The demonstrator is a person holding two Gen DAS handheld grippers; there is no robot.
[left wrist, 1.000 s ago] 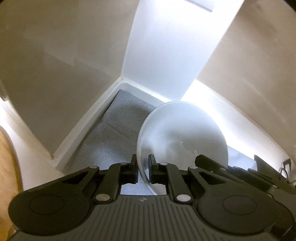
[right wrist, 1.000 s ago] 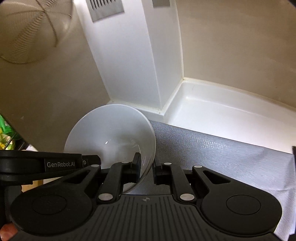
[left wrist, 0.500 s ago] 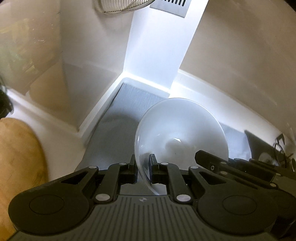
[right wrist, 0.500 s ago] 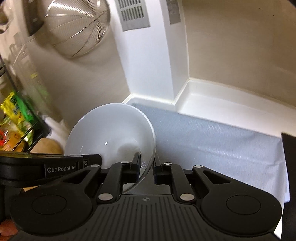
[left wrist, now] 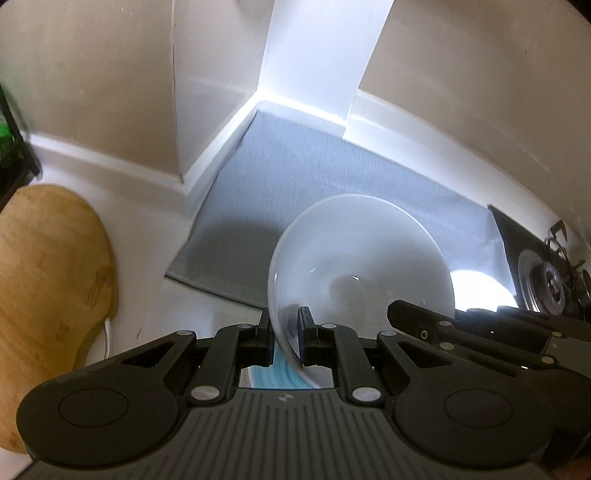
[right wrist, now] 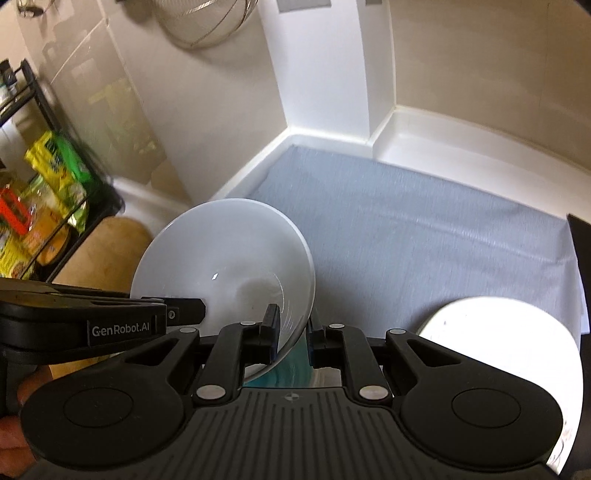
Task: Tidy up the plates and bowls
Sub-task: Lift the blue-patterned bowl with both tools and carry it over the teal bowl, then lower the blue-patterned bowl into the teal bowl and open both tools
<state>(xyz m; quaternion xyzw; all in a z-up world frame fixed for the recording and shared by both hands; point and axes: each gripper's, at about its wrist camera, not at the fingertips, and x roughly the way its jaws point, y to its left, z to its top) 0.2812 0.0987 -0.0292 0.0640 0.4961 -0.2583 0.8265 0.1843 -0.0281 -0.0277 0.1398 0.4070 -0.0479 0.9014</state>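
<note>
A white bowl point(left wrist: 360, 254) is held in the air by both grippers, one on each side of its rim. My left gripper point(left wrist: 283, 326) is shut on the bowl's left rim. My right gripper point(right wrist: 293, 326) is shut on the bowl's point(right wrist: 225, 258) right rim. The bowl hangs above the near edge of a grey mat point(right wrist: 406, 221) on the white counter. A white plate point(right wrist: 498, 343) lies on the mat at the right, also bright in the left wrist view point(left wrist: 480, 288). A blue-green thing point(right wrist: 291, 369) shows below the bowl, mostly hidden.
A wooden board point(left wrist: 48, 288) lies on the counter at the left. A black rack with packets point(right wrist: 44, 206) stands at the far left. A wire strainer point(right wrist: 207, 22) hangs on the wall. A gas hob point(left wrist: 546, 273) is at the right. White wall corner point(right wrist: 325, 74) behind the mat.
Both grippers have drawn back from the wall corner with the bowl. The mat's near edge, the board, the plate and the hob have come into view.
</note>
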